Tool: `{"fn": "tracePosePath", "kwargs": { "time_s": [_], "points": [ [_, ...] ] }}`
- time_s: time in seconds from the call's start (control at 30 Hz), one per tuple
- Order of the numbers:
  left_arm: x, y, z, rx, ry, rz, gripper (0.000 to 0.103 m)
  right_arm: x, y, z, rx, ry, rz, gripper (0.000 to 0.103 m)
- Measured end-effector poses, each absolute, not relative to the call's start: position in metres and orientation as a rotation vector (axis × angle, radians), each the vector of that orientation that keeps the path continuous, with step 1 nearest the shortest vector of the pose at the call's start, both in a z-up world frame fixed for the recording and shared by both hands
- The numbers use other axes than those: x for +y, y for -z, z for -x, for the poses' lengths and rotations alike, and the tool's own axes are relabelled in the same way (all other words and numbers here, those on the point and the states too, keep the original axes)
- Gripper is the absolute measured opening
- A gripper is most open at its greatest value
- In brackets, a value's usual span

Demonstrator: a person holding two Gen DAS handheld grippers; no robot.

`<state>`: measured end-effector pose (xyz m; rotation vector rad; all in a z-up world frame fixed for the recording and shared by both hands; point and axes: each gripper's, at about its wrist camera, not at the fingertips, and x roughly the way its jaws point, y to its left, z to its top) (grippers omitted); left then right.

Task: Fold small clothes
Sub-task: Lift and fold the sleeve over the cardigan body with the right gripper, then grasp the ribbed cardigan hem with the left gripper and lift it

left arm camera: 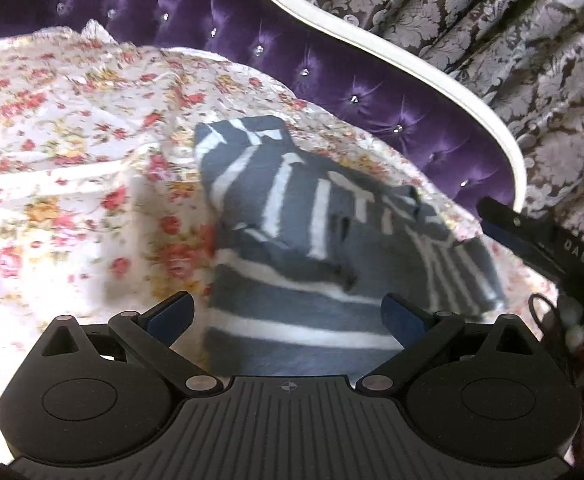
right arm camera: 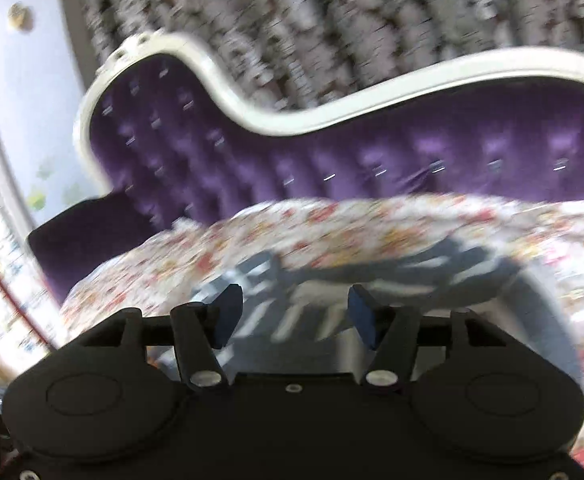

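- Garment (left arm camera: 292, 240): grey w/ white stripes, lies bunched and partly folded on the floral sheet (left arm camera: 71, 140), mid-bed, near the purple tufted headboard (left arm camera: 332, 60).
- Your left gripper (left arm camera: 287, 316): released, blue pads spread wide. Striped cloth sits between and beneath the pads; no pad presses on it.
- Your right gripper (right arm camera: 292, 312): unclenched, pads parted w/ a clear gap. Right wrist view is motion-blurred; garment (right arm camera: 372, 276) lies ahead of and below the fingertips, nothing pinched.
- Right gripper also shows in left wrist view at the right edge (left arm camera: 532, 236), just beside the garment's right end; contact can't be told.
- Background: patterned curtain (left arm camera: 492, 40) behind the headboard's white rim (left arm camera: 432, 80).
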<state>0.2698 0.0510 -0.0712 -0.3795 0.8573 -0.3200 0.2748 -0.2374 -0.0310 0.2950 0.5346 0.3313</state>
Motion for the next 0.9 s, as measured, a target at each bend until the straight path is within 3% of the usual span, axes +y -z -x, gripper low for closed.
{"fn": "tracePosePath", "kwargs": {
  "time_s": [0.37,0.77,0.8,0.87,0.9],
  "points": [
    [-0.015,0.058,-0.332,0.925,0.410,0.406,0.101,-0.303,0.031,-0.283,0.536,-0.169,-0.449,0.080],
    [-0.041,0.082,-0.361,0.993,0.339,0.374,0.098,-0.343,0.022,-0.279,0.484,-0.110,-0.551,0.081],
    [-0.044,0.082,-0.362,0.992,0.351,0.365,0.090,-0.346,0.022,-0.279,0.481,-0.109,-0.559,0.081],
    [-0.051,0.082,-0.363,1.006,0.376,0.346,0.053,-0.351,0.021,-0.277,0.473,-0.104,-0.567,0.081],
    [-0.054,0.082,-0.362,1.014,0.380,0.331,0.043,-0.354,0.021,-0.277,0.470,-0.098,-0.568,0.081]
  ]
}}
